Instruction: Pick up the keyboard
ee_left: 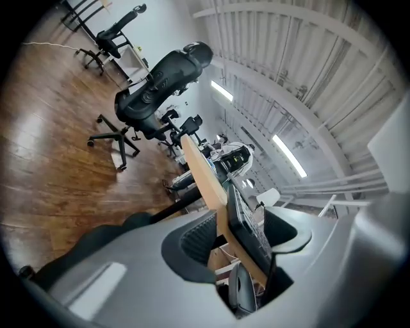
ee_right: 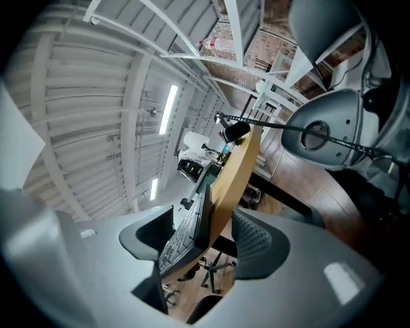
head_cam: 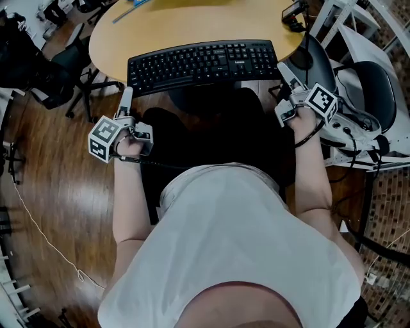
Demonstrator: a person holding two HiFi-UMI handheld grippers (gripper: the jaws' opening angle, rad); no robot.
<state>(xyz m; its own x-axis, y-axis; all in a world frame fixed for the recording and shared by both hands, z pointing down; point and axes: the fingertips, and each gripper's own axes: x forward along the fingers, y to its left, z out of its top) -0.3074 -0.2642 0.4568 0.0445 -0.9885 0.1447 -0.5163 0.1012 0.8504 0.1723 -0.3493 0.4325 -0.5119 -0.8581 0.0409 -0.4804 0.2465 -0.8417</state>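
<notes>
A black keyboard (head_cam: 205,63) lies along the near edge of the round wooden table (head_cam: 192,22). My left gripper (head_cam: 125,96) sits at the keyboard's near left corner and my right gripper (head_cam: 282,69) at its right end, both rolled on their sides. In the left gripper view the keyboard (ee_left: 246,221) and the table edge (ee_left: 202,173) run between the parted jaws of the left gripper (ee_left: 240,234), and no pad presses on them. The right gripper view shows the right gripper (ee_right: 205,237) open too, with the keyboard (ee_right: 186,234) and the table edge (ee_right: 234,173) in the gap.
A black office chair (ee_left: 160,83) stands on the wooden floor to the left. Another chair (head_cam: 375,90) and white framework crowd the right side. A small black device (head_cam: 293,14) rests at the table's far right. The person's lap sits under the table's near edge.
</notes>
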